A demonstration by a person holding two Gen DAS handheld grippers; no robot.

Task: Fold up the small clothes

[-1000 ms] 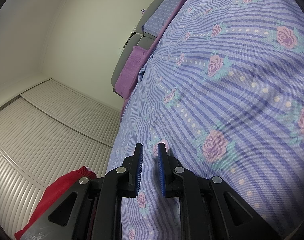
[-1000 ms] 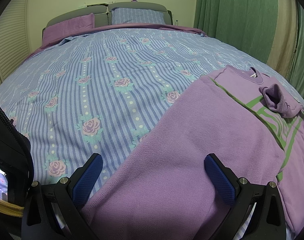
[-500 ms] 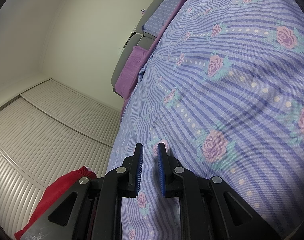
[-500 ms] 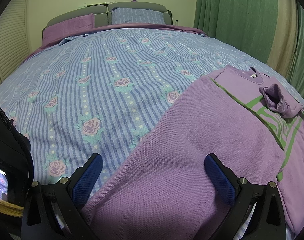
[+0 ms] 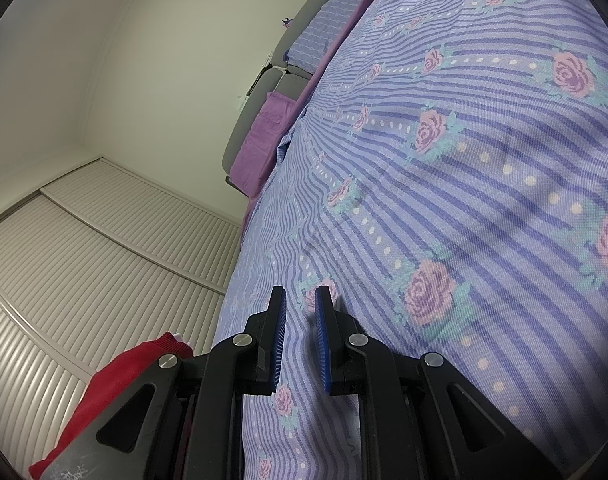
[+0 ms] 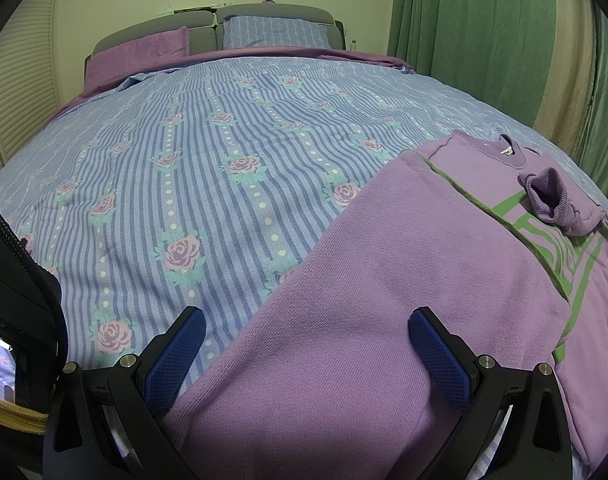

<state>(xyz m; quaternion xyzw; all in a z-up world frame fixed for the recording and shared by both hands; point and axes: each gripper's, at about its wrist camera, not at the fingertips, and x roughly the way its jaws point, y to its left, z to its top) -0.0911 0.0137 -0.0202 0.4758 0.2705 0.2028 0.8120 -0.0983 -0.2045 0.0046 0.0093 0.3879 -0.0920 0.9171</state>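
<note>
Right wrist view: the lilac knit sweater with green stripes and lettering (image 6: 404,280) lies flat on the bed's blue-striped, rose-patterned cover (image 6: 207,152), filling the lower right of the frame, its neckline toward the upper right and one ribbed cuff (image 6: 548,200) folded up onto the chest. The right tool (image 6: 306,354) sits at the bottom centre with its blue-padded fingers (image 6: 440,364) spread wide apart; the sweater's lower edge lies in the gap between them, and no pad presses on the fabric. A purple pillow (image 6: 143,50) and a blue patterned pillow (image 6: 275,32) rest against the grey headboard (image 6: 279,12) at the top; green curtains (image 6: 464,40) hang at the upper right. Left wrist view: the left tool (image 5: 299,336) at the bottom centre has its fingers drawn nearly together, with only a narrow gap and nothing between them, over bare bed cover. A red garment (image 5: 119,384) shows at the lower left, beside white louvred doors (image 5: 83,264). The sweater does not appear in this view.
</note>
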